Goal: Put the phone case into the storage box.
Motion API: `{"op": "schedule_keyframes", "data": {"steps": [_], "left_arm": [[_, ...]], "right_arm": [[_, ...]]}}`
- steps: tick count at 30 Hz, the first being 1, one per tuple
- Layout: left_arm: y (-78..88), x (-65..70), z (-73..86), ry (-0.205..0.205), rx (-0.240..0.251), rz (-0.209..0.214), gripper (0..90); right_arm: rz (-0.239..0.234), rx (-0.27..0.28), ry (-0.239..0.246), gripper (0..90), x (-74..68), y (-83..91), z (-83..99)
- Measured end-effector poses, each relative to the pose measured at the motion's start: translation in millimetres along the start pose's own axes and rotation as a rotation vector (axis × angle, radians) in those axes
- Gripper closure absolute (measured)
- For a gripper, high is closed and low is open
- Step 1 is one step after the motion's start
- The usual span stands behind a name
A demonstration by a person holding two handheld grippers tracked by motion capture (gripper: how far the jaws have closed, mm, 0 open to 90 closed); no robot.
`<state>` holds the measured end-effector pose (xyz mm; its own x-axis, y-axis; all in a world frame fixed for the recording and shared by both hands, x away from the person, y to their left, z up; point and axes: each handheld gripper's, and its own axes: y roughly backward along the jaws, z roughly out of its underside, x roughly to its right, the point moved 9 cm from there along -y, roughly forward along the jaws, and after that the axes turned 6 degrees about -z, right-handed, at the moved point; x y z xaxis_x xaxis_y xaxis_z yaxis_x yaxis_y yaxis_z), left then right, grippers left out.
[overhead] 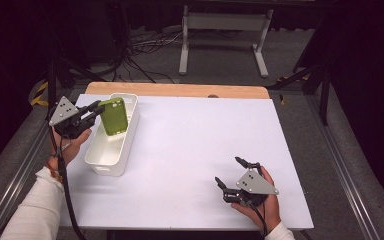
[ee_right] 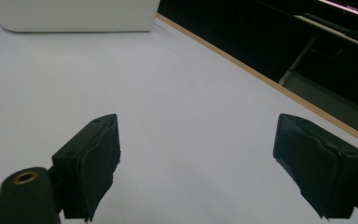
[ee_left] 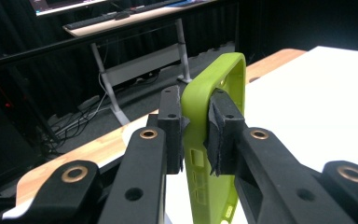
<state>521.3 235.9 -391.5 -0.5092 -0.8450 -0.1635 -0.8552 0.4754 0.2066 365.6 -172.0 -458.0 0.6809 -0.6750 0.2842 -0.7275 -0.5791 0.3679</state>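
One green phone case [overhead: 113, 116] is the thing in hand: a soft, rubbery shell pinched by its rim between the pads [ee_left: 218, 140] of the left gripper [overhead: 94, 111], standing nearly upright with its camera cut-out toward the top. In the left gripper view the two black jaws press on the case's edge from either side, the rest of it hanging below and rising above the fingertips. Just under and beyond those fingertips sits a white plastic bin [overhead: 111, 165], long and narrow, and the case hangs over its open mouth, its lower end about level with the rim; whether it touches the bin's wall I cannot tell. Well away from the case, the right gripper [overhead: 229, 172] rests low over the white table top [overhead: 195, 145], its jaws spread wide with nothing between them. Judging by this, the pick-up is done and the carry is nearly finished; what seems left is lowering the case into the bin and letting go.
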Motion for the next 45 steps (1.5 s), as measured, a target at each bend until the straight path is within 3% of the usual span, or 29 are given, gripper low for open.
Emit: {"op": "schedule_keyframes", "data": {"steps": [13,21,33,45], "left_arm": [[-33.6,-9.0,-9.0,-0.022,-0.008,0.009,77.5],[-51.9,-17.5,-5.0,-0.013,-0.029,0.019,77.5],[-80.5,-26.8,3.6,-0.039,-0.054,0.031,77.5],[-92.9,-32.4,8.4,-0.034,-0.056,0.032,77.4]], "right_arm": [[0.000,-0.013,-0.011,15.6,3.1,-2.9,3.2],[0.007,-0.022,-0.025,15.6,5.6,-4.7,5.7],[0.016,-0.038,-0.046,16.0,7.3,-6.5,9.3],[0.017,-0.047,-0.057,16.5,8.7,-7.4,10.9]]}}
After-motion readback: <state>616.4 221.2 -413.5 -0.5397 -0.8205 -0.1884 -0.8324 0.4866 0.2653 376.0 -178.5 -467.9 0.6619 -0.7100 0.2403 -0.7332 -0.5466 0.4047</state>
